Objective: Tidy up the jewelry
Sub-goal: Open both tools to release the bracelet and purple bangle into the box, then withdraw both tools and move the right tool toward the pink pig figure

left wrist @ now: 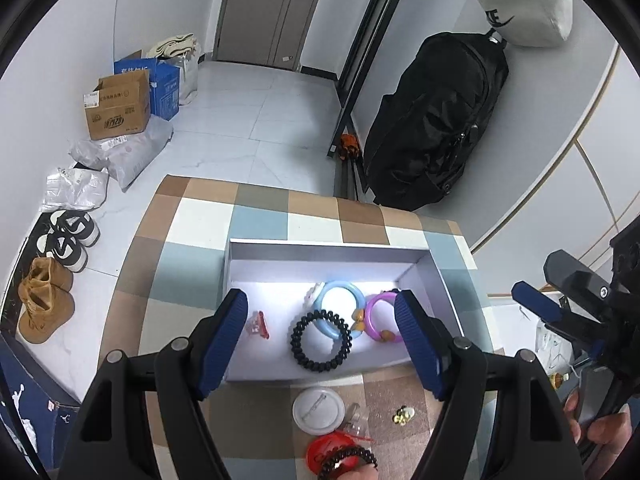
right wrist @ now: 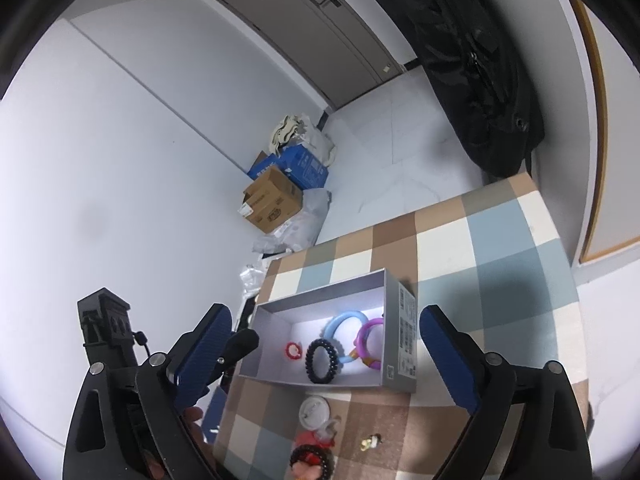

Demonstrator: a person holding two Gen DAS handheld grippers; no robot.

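An open white box point(left wrist: 320, 246) point(right wrist: 332, 286) stands on the checkered tablecloth. In it lie a black coil bracelet point(left wrist: 320, 339) point(right wrist: 323, 360), a light blue ring point(left wrist: 340, 300) point(right wrist: 344, 322), a purple ring point(left wrist: 382, 316) point(right wrist: 372, 338) and a small pink clip point(left wrist: 258, 322) point(right wrist: 293, 350). My left gripper point(left wrist: 322, 344) is open and empty above the box's near side. My right gripper point(right wrist: 324, 360) is open and empty, and shows at the right edge of the left wrist view point(left wrist: 560, 304). Before the box lie a white round badge point(left wrist: 318, 408) point(right wrist: 314, 410), a red and black bead bracelet point(left wrist: 340, 456) point(right wrist: 312, 458) and a small gold charm point(left wrist: 403, 414) point(right wrist: 370, 443).
The cloth-covered table point(left wrist: 192, 240) point(right wrist: 500, 240) ends at the left above shoes point(left wrist: 68, 244) and boots on the floor. Cardboard boxes point(left wrist: 120, 106) point(right wrist: 272, 200) stand by the far wall. A black backpack point(left wrist: 432, 120) point(right wrist: 472, 60) hangs beyond the table's far right.
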